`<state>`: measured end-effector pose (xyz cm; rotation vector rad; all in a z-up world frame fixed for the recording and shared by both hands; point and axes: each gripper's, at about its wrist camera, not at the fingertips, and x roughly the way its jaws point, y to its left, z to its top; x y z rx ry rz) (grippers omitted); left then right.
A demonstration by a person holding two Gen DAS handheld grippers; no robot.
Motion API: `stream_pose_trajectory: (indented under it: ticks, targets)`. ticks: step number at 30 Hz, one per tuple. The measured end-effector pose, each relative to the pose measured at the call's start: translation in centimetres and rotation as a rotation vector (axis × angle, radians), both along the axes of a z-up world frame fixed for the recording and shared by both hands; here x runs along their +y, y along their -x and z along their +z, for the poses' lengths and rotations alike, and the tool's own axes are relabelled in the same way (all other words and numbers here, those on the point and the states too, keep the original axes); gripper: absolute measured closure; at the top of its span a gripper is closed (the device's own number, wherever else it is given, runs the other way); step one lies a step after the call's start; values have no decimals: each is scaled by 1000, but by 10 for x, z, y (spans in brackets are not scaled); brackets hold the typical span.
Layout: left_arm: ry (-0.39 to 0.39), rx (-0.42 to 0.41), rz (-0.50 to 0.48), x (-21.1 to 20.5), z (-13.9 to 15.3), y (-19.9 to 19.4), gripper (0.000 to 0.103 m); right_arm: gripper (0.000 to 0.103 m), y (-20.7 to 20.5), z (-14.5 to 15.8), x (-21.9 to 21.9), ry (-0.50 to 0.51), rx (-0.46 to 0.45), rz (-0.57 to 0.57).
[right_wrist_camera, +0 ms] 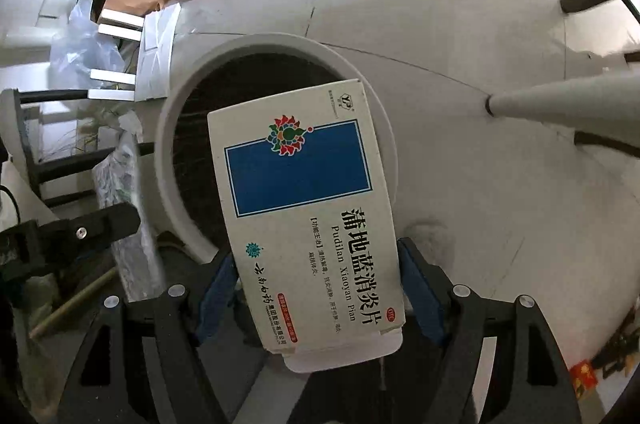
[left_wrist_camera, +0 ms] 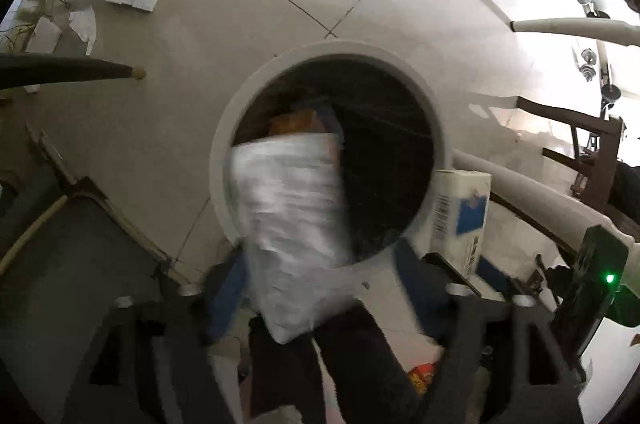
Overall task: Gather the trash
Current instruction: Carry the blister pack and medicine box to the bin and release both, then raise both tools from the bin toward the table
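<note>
There was one round white bin (right_wrist_camera: 276,44) — one white-and-blue medicine box (right_wrist_camera: 304,208), one blurred silvery wrapper (left_wrist_camera: 292,236), two grippers, left (left_wrist_camera: 320,288) and right (right_wrist_camera: 320,284) — and two pale furniture legs (left_wrist_camera: 568,26).

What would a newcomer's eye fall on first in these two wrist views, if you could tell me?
Most striking is the white and blue medicine box, clamped between the right gripper's blue pads and held over the open round trash bin on the pale tiled floor. In the left wrist view, a blurred white packet sits between the left gripper's spread fingers above the same bin, where some orange trash already lies.
</note>
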<state>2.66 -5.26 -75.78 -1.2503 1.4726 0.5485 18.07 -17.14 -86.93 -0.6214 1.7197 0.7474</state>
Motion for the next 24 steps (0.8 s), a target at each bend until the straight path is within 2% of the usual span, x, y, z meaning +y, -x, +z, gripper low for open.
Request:
stream_pose_trajectory:
  ticks: [1, 6, 9, 12, 16, 24]
  targets:
    - [-6, 6, -4, 0, 1, 2, 10, 0, 1, -3, 3, 2, -3, 7]
    - [-99, 104, -31, -7, 14, 17, 8, 0, 3, 5, 2, 1, -35, 46]
    - [-148, 134, -44, -11, 28, 24, 8, 0, 9, 18, 4, 0, -60, 76]
    - [-193, 139, -49, -17, 45, 28, 8, 0, 16, 34, 6, 10, -126, 125]
    - [-244, 156, -76, -24, 58, 27, 8, 0, 20, 55, 4, 35, -203, 137]
    - [-284, 153, -93, -40, 106, 31, 8, 0, 22, 120, -4, 40, -240, 122]
